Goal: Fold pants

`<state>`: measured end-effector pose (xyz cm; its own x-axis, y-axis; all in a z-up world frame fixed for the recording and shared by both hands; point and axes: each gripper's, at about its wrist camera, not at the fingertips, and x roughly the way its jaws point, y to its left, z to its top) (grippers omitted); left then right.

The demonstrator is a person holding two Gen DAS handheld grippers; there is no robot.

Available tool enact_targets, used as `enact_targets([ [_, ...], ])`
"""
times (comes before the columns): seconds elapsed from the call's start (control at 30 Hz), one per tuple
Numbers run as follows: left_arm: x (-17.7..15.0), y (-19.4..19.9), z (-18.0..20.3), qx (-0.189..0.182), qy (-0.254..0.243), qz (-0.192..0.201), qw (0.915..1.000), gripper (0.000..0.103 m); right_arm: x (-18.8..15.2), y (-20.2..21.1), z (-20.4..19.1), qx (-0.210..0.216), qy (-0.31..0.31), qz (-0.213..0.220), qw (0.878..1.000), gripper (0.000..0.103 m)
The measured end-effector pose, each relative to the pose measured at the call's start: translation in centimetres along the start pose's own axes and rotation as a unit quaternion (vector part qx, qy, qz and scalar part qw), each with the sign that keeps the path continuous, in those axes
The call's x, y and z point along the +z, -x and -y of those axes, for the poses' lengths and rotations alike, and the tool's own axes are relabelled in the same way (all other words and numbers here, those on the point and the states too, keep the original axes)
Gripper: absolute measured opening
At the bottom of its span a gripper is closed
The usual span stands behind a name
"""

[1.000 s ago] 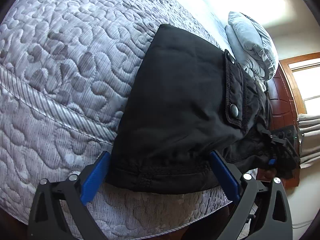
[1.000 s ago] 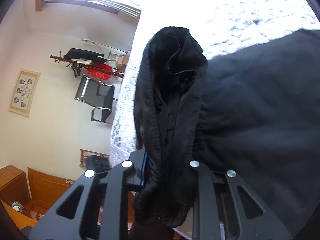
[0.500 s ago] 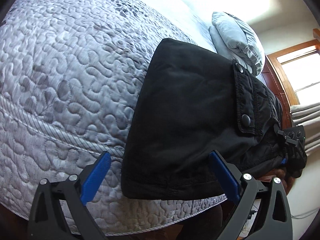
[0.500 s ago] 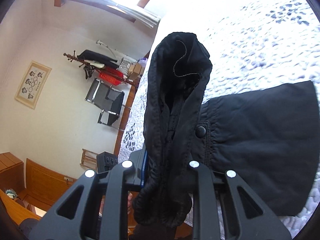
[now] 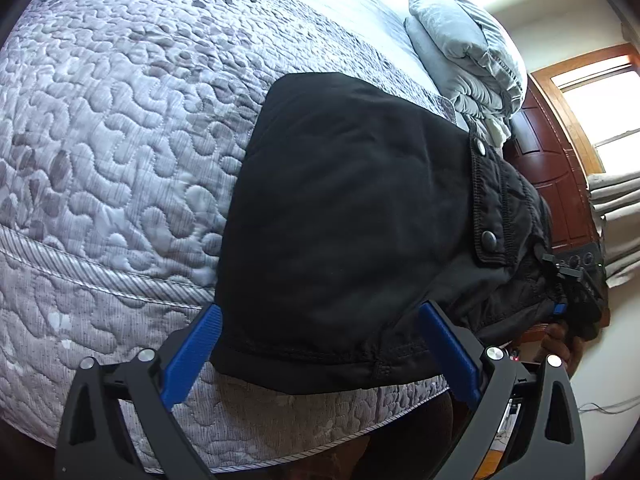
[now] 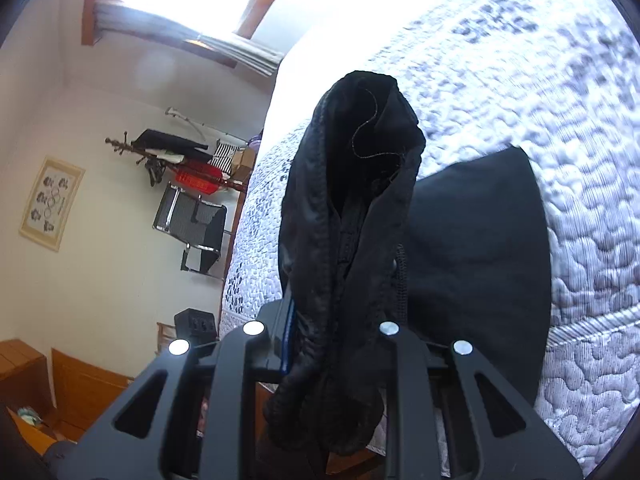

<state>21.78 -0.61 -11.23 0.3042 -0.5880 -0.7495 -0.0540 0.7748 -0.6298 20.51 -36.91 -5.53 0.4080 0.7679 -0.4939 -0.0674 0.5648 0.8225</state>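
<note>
The black pants (image 5: 352, 216) lie folded on the grey quilted bed (image 5: 120, 128), near its edge, with a snap-button pocket flap (image 5: 486, 200) at the right. My left gripper (image 5: 320, 320) is open, its blue fingers either side of the pants' near hem, not gripping. My right gripper (image 6: 344, 320) is shut on the bunched waistband end of the pants (image 6: 352, 208), which rises in a fold in front of the camera. The right gripper also shows in the left wrist view (image 5: 576, 292), at the pants' right end.
Grey pillows (image 5: 468, 52) lie at the head of the bed. A wooden door (image 5: 552, 172) and a window stand beyond. In the right wrist view a chair (image 6: 192, 224), a coat rack (image 6: 168, 152) and wooden furniture (image 6: 60, 392) stand by the wall.
My right gripper has pulled back with the waistband, so less of the pants fills its view. The left gripper has drawn back slightly and the pants shifted right in its view.
</note>
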Motion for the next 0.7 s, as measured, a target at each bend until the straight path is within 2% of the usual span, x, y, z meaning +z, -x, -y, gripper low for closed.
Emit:
enact_targets([
  [0.27,0.1,-0.4,0.9,0.02,-0.009,-0.002,0.9998,0.099,-0.7,-1.2,6.1,0.015,-0.06,0.004,0.998,0.022],
  [0.53,0.1,-1.1,2.1,0.033,-0.017,-0.008,0.9993,0.099,-0.3,-3.6,9.1,0.006,-0.088,-0.006,0.996,0.026],
  [0.57,0.0,-1.2,2.3,0.033,-0.017,-0.01,0.9993,0.099,-0.4,-3.7,9.2,0.005,-0.084,-0.008,0.996,0.028],
  [0.63,0.0,-1.3,2.6,0.034,-0.02,-0.011,0.9992,0.099,-0.4,-3.7,9.1,-0.001,-0.081,-0.012,0.997,0.041],
  [0.7,-0.1,-1.2,2.9,0.037,-0.026,-0.009,0.9989,0.099,-0.3,-3.6,8.3,-0.002,-0.07,-0.014,0.997,0.05],
])
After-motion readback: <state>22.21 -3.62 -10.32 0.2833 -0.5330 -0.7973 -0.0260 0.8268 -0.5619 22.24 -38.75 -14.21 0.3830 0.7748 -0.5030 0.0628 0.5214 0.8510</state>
